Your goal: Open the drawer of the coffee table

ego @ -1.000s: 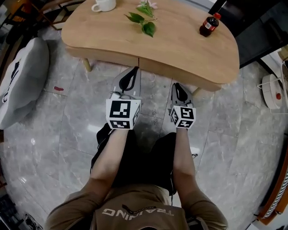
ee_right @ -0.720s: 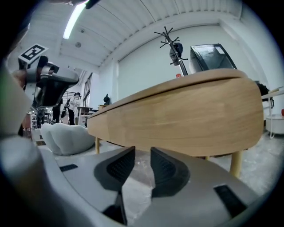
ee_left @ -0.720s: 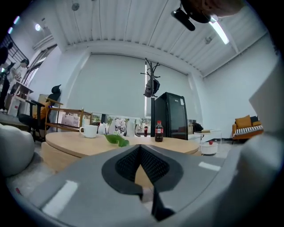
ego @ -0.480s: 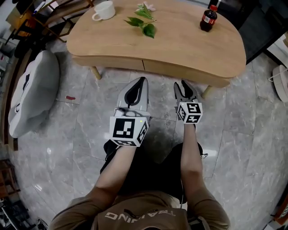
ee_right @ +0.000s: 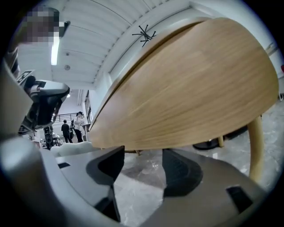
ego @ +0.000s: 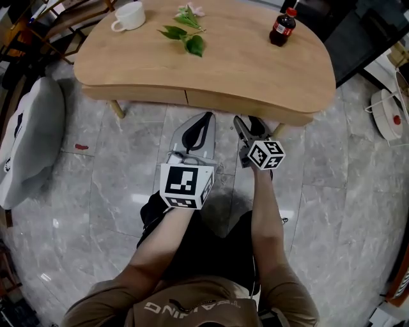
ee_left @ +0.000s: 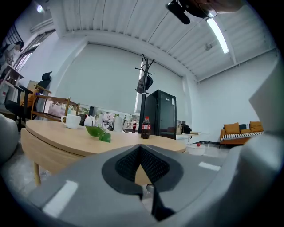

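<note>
The oval wooden coffee table (ego: 255, 64) stands in front of me, and its front band (ego: 249, 105) carries a drawer seam (ego: 186, 97). My left gripper (ego: 207, 117) points level at that band just right of the seam, a little short of it, jaws shut and empty; in the left gripper view its tips (ee_left: 140, 147) meet. My right gripper (ego: 247, 124) sits rolled beside it under the table's edge. Its jaws have just been opening, with nothing between them. In the right gripper view the wooden band (ee_right: 191, 88) fills the space above the open jaws (ee_right: 142, 165).
On the tabletop stand a white cup (ego: 130, 16), green leaves (ego: 185, 35) and a cola bottle (ego: 281, 29). A grey cushion (ego: 29, 140) lies on the marble floor at left. A white round appliance (ego: 386, 115) sits at right. Table legs (ego: 117, 108) (ee_right: 256, 146) flank the front.
The right gripper has rolled, sunk lower and gone from shut to open. The left gripper has slid forward toward the table's front, still shut.
</note>
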`<state>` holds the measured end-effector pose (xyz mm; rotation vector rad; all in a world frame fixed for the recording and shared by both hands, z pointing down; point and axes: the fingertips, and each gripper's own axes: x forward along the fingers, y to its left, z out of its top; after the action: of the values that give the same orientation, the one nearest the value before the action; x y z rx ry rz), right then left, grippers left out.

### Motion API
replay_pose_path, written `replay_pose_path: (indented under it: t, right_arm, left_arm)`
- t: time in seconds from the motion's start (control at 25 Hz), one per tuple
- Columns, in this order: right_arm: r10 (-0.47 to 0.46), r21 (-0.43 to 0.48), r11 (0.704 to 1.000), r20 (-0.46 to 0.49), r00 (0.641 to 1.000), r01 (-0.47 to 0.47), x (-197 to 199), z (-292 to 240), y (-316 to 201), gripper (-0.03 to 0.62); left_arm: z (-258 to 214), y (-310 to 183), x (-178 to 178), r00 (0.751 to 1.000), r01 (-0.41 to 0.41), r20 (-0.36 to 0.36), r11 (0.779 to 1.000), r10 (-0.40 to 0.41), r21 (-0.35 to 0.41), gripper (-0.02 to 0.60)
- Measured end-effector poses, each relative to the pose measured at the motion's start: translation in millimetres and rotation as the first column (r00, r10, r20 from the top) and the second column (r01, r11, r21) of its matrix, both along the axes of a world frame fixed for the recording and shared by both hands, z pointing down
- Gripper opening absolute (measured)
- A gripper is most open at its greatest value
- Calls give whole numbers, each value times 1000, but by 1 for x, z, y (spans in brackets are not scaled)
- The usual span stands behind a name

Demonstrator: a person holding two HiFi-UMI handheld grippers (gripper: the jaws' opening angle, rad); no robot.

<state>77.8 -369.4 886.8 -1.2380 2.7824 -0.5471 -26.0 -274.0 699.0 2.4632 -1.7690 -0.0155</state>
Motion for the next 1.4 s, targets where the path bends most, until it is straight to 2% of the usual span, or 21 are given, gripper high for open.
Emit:
replay_pose_path:
  t: [0.12,0.32,0.48,0.56,0.68,0.76,1.04,1.4]
  right_arm:
    - [-8,35,999,-43,999,9,1,-2,-10,235]
    - [-70,70,995,-24,997,71,0,0,-17,243]
    - [-105,66,991,-118,988,113,0,6,-22,262]
    - [-112,67,991,-101,989,119,-1,5,-22,262]
    - [-141,59,988,29,990,139,3,-4,-20,261]
    - [-144,54,989,66,987,140,4,-7,-19,261]
    - [-179,36,983,-5,984,179,1,-2,-11,259]
    - [-203,41,978,-35,979,204,3,-1,-3,234]
  left_arm:
    - [-1,-4,2,1000,2,21,1000,-2,2,2]
    - [4,-5,-3,999,13,47,999,-11,-31,1]
    - [0,-2,-3,999,9,47,1000,-8,-19,2]
    - [-2,1,-3,999,6,49,1000,-6,-14,2]
    - [-6,6,-5,999,10,46,1000,-10,-10,2]
    - [-6,8,-8,999,16,38,1000,-16,-13,2]
    - [-9,12,-5,998,9,56,1000,-9,-1,2]
    - [-13,17,-8,999,8,53,1000,-8,-2,2]
